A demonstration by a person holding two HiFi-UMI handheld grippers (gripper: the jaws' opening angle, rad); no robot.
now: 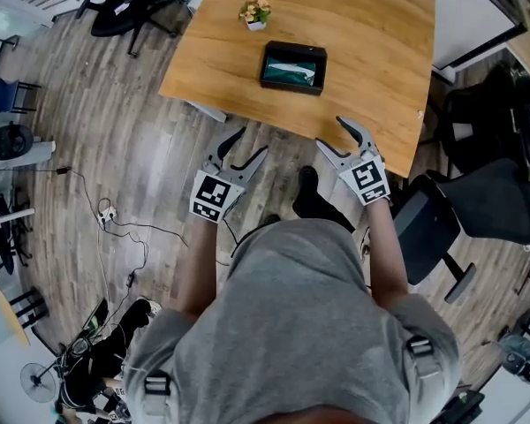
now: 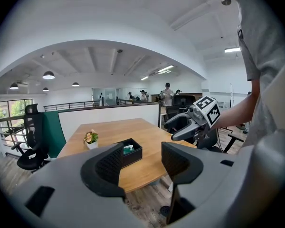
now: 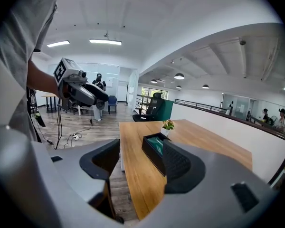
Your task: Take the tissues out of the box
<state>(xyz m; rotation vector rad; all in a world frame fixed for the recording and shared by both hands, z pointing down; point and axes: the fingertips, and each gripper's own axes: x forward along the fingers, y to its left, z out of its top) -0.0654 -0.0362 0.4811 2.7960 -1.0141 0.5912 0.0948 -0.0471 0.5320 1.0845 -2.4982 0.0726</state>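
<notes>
Tissue box [image 1: 293,67]: black, open-topped, standing on the tabletop [image 1: 371,34] about midway across and somewhat toward the near edge. Tissues [image 1: 291,70]: a green pack with some white showing lies inside the box; nothing is drawn out. Small potted plant [image 1: 255,13]: just beyond the box, toward the far left corner, not touching it.

Left gripper [image 1: 252,141]: held off the table, short of the near edge and above the wood floor [image 1: 115,148]. Its jaws stand apart with nothing between them.

Right gripper [image 1: 329,132]: level with the left, at the near edge toward the near right corner. Its jaws are likewise spread and empty. Neither gripper touches the box.

Surroundings: cables [image 1: 115,215] lie on the floor at the left, and office chairs [image 1: 486,175] stand to the right of the table.
</notes>
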